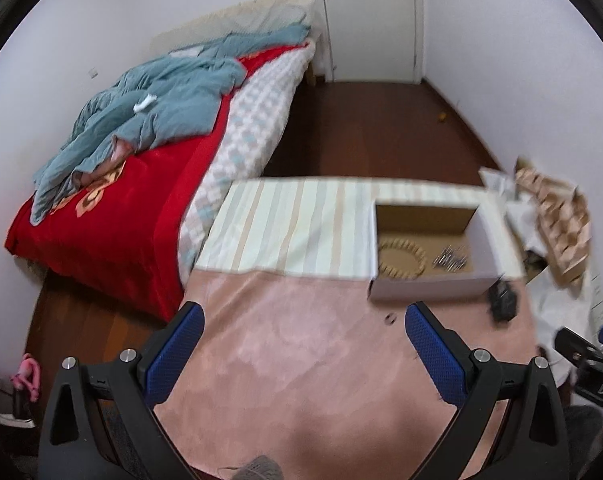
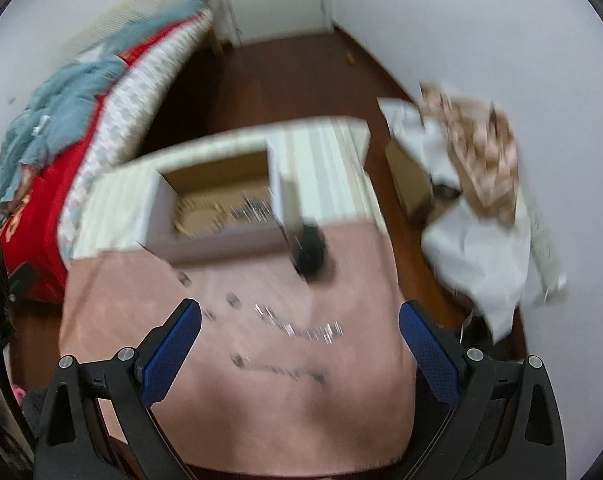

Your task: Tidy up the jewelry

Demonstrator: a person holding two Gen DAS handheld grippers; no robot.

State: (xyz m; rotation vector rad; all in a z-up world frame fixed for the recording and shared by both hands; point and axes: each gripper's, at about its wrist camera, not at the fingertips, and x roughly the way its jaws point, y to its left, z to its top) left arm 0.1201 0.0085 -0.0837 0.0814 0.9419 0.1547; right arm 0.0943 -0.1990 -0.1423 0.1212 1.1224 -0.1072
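While hovering over the pink cloth (image 1: 301,360), left gripper (image 1: 301,316) spread wide, holding nothing. Right gripper (image 2: 299,310) likewise agape above blurred silver chains (image 2: 301,330). Beaded bracelet (image 1: 402,259) and silver pieces (image 1: 450,262) inside the open cardboard box (image 1: 429,288).

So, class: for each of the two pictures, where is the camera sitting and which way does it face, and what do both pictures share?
Left wrist: sits behind the open left gripper, faces across the pink cloth to the box; its fingers show.
Right wrist: sits behind the open right gripper, faces blurred jewelry on the cloth; its fingers show.
Shared: box, cloth, bed, black object.
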